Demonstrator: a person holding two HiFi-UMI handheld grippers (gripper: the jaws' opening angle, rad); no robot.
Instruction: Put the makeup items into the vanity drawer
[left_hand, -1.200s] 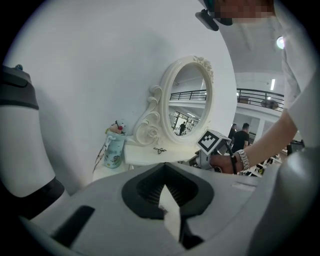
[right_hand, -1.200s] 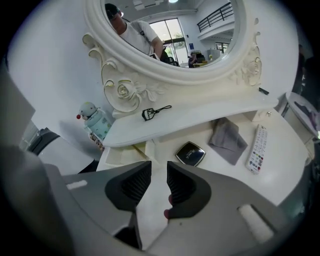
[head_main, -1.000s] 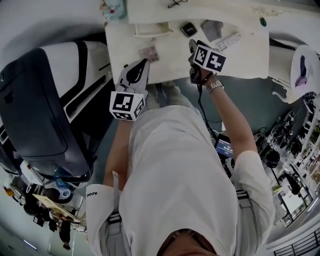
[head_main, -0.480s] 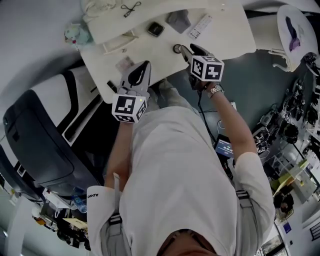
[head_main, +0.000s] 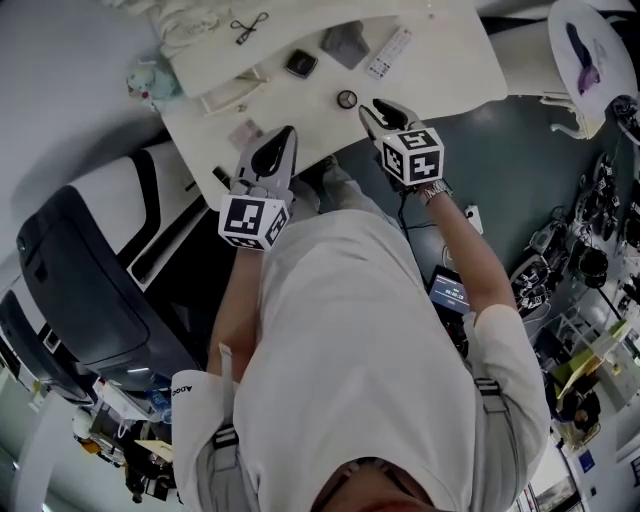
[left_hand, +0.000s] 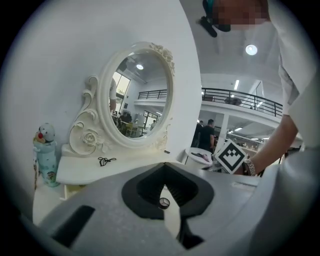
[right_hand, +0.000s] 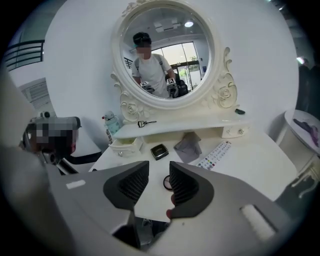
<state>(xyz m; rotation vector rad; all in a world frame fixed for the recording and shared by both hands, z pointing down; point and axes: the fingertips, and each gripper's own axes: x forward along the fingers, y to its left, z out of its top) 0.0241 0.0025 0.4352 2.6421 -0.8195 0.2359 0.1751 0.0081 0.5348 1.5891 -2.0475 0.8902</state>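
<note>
On the white vanity table (head_main: 450, 70) lie a round compact (head_main: 347, 99), a black square compact (head_main: 300, 64), a grey cloth (head_main: 345, 42), a long palette (head_main: 390, 52) and a pinkish flat item (head_main: 245, 133). An eyelash curler (right_hand: 145, 123) rests on the shelf under the mirror (right_hand: 167, 55), above a small open drawer (right_hand: 125, 145). My right gripper (head_main: 375, 108) hovers at the table's front edge. Its jaws have just been closing but stand apart and empty, with the round compact (right_hand: 167, 182) showing beyond them. My left gripper (head_main: 283, 135) is shut and empty, beside the pinkish item.
A black and white seat (head_main: 90, 270) fills the floor to the left of the table. A round white side table (head_main: 590, 40) stands at the right. A small figure-topped bottle (left_hand: 45, 155) sits at the shelf's left end. A second drawer with a knob (right_hand: 235, 131) is under the shelf's right end.
Both grippers have drawn back from over the table top toward its front edge. The round compact now lies clear of the right gripper's tips. The head view has swung round.
</note>
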